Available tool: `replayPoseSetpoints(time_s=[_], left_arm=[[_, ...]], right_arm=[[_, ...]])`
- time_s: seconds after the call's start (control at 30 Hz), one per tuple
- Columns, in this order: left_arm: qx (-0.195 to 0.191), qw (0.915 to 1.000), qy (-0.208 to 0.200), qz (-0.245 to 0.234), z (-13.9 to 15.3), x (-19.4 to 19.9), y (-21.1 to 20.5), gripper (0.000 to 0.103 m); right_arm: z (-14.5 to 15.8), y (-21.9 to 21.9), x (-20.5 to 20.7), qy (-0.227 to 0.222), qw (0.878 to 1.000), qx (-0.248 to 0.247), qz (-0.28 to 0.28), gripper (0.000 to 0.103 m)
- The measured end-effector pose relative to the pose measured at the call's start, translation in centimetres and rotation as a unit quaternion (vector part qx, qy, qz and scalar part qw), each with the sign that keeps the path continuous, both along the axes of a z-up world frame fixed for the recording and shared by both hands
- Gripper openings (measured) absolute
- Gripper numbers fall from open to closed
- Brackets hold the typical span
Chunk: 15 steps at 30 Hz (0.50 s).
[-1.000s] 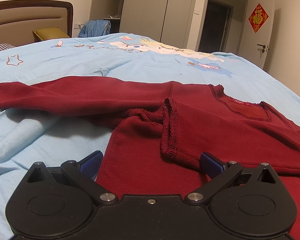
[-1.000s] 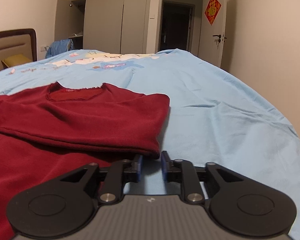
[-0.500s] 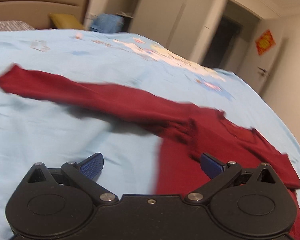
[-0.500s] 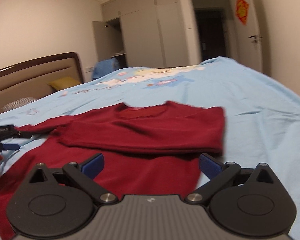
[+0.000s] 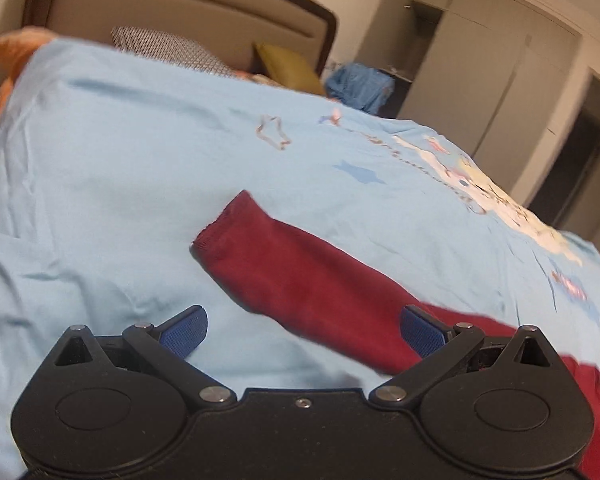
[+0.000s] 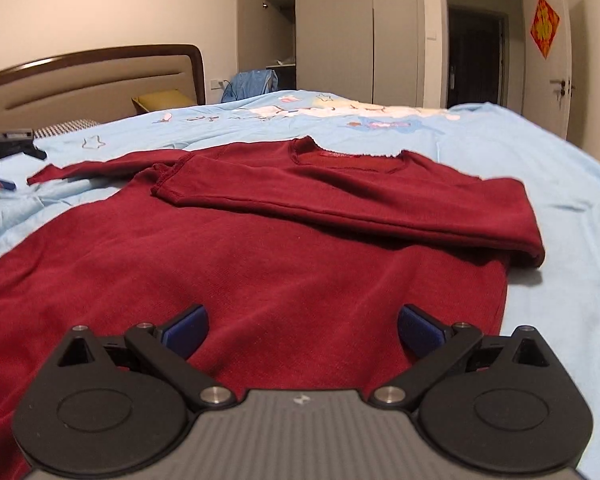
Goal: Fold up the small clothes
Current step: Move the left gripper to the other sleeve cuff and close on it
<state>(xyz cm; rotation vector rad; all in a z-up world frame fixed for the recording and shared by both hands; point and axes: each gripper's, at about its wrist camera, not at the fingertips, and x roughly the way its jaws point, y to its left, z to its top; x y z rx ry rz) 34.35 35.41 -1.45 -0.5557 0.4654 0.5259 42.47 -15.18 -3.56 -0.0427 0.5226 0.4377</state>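
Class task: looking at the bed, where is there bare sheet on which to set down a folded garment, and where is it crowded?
Bare blue sheet lies right of the red sweater, toward the door side. More lies between the outstretched sleeve and the pillows. The bed's middle is crowded by the sweater.

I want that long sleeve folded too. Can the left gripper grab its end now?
Probably yes. The left gripper is open, the sleeve lies flat on the sheet just ahead, nothing between.
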Motion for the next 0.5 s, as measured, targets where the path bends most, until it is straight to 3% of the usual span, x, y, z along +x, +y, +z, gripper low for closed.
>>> replayPoseSetpoints(time_s=[0.13, 0.23, 0.43, 0.5], left_arm=[[-0.063, 0.9973, -0.031, 0.023, -1.0, 1.2, 2.0, 0.096], [-0.078, 0.9954, -0.030, 0.047, -1.5, 2.1, 2.5, 0.080], [-0.093, 0.9906, -0.037, 0.094, -2.8, 2.7, 4.0, 0.042], [-0.105, 0.9880, -0.047, 0.104, -3.2, 2.5, 4.5, 0.021]], right_arm=[[-0.1, -0.2, 0.2, 0.003, 1.000, 0.002, -0.002, 0.103], [-0.3, 0.0, 0.2, 0.000, 1.000, -0.004, -0.004, 0.103], [-0.5, 0.0, 0.2, 0.001, 1.000, -0.001, -0.004, 0.103], [-0.5, 0.0, 0.2, 0.001, 1.000, -0.001, -0.004, 0.103]])
